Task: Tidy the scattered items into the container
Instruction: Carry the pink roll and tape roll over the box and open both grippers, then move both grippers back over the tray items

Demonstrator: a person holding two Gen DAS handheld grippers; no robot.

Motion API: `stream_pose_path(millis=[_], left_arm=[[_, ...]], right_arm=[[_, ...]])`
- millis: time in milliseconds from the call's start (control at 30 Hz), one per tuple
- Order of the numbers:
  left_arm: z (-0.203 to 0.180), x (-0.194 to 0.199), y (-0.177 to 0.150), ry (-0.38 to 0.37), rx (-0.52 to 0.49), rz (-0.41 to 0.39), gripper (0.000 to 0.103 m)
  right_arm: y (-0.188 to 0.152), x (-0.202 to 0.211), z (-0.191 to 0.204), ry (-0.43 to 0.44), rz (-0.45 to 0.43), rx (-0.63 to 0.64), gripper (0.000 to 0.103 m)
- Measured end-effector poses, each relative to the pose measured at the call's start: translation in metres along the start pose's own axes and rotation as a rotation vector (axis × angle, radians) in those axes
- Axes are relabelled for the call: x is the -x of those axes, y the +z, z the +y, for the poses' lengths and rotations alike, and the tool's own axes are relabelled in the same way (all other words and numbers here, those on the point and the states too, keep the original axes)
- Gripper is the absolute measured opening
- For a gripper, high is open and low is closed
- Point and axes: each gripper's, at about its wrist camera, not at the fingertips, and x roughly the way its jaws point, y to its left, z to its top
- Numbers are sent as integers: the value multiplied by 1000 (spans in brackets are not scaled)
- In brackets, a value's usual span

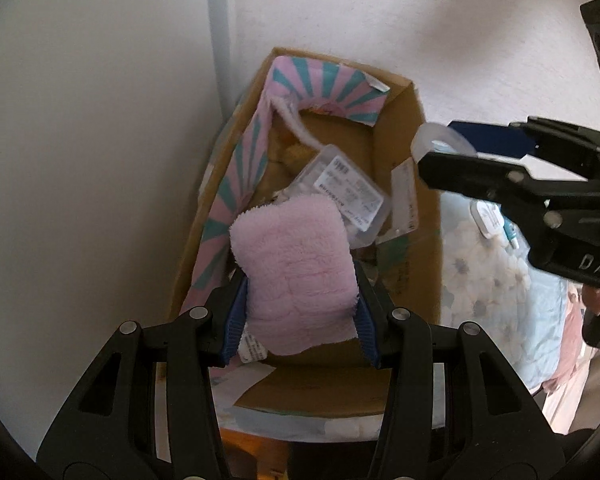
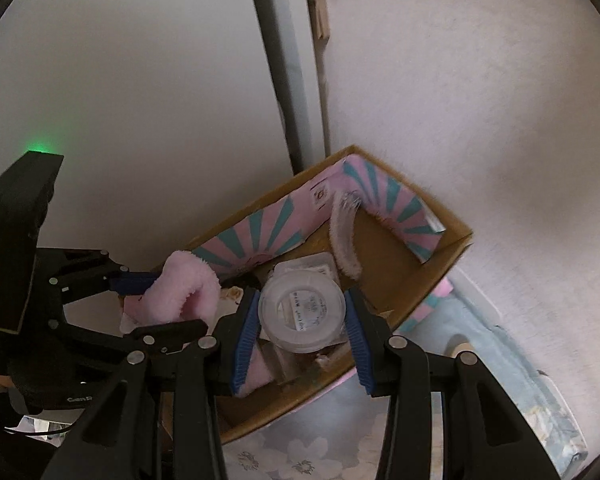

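Observation:
A cardboard box [image 1: 400, 80] with a pink and teal striped liner stands in a wall corner. My left gripper [image 1: 300, 276] is shut on a fluffy pink cloth [image 1: 296, 256] above the box's near end. In the right wrist view, the left gripper [image 2: 180, 300] and the pink cloth [image 2: 184, 288] appear on the left. My right gripper [image 2: 301, 296] is shut on a round clear plastic tub [image 2: 302, 308] with a label, over the box [image 2: 456, 236]. A clear labelled case [image 1: 348, 192] and a pale fuzzy strip [image 1: 296, 120] lie inside the box. The right gripper [image 1: 440, 146] enters from the right.
The box rests on pale blue floral bedding [image 1: 492, 280], seen also as bedding [image 2: 300, 440] in the right wrist view. White walls close in behind and to the left, with a grey vertical pipe [image 2: 276, 60] in the corner. Small white items [image 1: 488, 216] lie on the bedding.

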Motion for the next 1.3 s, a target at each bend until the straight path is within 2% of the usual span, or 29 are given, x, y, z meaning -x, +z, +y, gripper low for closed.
stream_pose_path(millis=[333,367,400,433,467,500,533,700,1000,1133,1300], left_arm=[[-1,-5,-8,11,-31,9,44],[-1,-5,-8,10,-33,5,46],[-1,-6,-8,9,-33,9,48],[0,-8,-9,6,-33,21,58],[-1,-11,-10,-3,-35,39,80],[-1,-14,-11,-1,-34,53,95],[-1,-14,-12,3,-33,52,103],[-6,-15,-13,-15,-42,48,103],[-20,-2,-1,-36,-76,2,103],[-31,9,7,-37,-92,-26,103],[-51,22,14,-21,-114,-75,103]], right_arm=[[9,-15,3,-2,-7,-35,39],[10,-17,1,3,1,-55,44],[11,-20,-1,5,15,-70,60],[11,-22,-3,8,30,-93,68],[10,-21,-5,15,25,-107,72],[10,-19,-5,17,16,-111,72],[9,-19,-6,12,13,-112,72],[2,-7,-11,-33,13,-127,72],[-14,14,-21,-61,-4,-172,73],[-32,38,-31,-156,0,-187,72],[-77,87,-77,-260,-21,-297,73]])
